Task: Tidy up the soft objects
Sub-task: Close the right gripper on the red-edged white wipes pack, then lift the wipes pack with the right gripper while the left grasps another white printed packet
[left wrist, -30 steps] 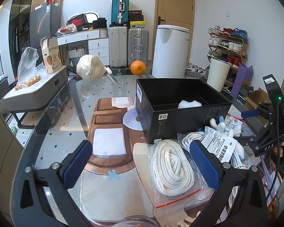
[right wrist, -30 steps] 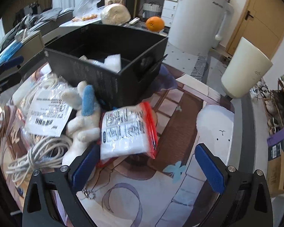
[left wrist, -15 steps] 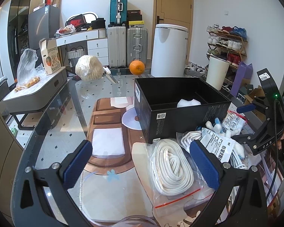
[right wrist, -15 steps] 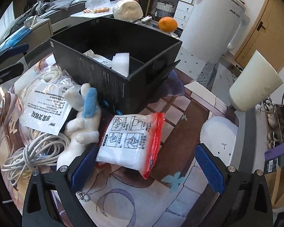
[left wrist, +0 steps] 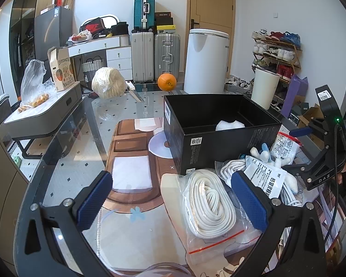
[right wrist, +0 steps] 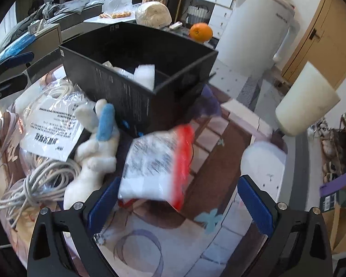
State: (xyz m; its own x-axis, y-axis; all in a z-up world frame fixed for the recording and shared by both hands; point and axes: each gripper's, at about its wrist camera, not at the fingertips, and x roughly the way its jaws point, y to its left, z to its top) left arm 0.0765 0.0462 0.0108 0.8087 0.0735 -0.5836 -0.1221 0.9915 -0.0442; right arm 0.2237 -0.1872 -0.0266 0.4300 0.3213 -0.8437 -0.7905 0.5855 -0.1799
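Note:
An open black box (left wrist: 219,136) stands mid-table with white foam (left wrist: 229,124) inside. In front of it lie a bagged white rope coil (left wrist: 210,200), a labelled cable bag (left wrist: 265,177) and a white plush toy with a blue ear (right wrist: 96,143). A red-striped zip bag (right wrist: 159,161) sits blurred just ahead of my right gripper (right wrist: 180,203), close to the left finger; the jaws stand wide apart. My left gripper (left wrist: 173,196) is open over the mat, its right finger beside the rope coil. The right gripper (left wrist: 293,150) also shows at the right edge of the left wrist view.
An orange (left wrist: 166,82), a plastic-wrapped pale bundle (left wrist: 108,82) and a knife (left wrist: 133,92) lie at the table's far end. A white bin (left wrist: 206,61) and a cream bin (right wrist: 306,99) stand beyond the glass table. The printed mat (left wrist: 131,173) covers the table's near part.
The right wrist view has shifted so the box looms larger, and the zip bag now looks motion-blurred. The left gripper has hardly moved.

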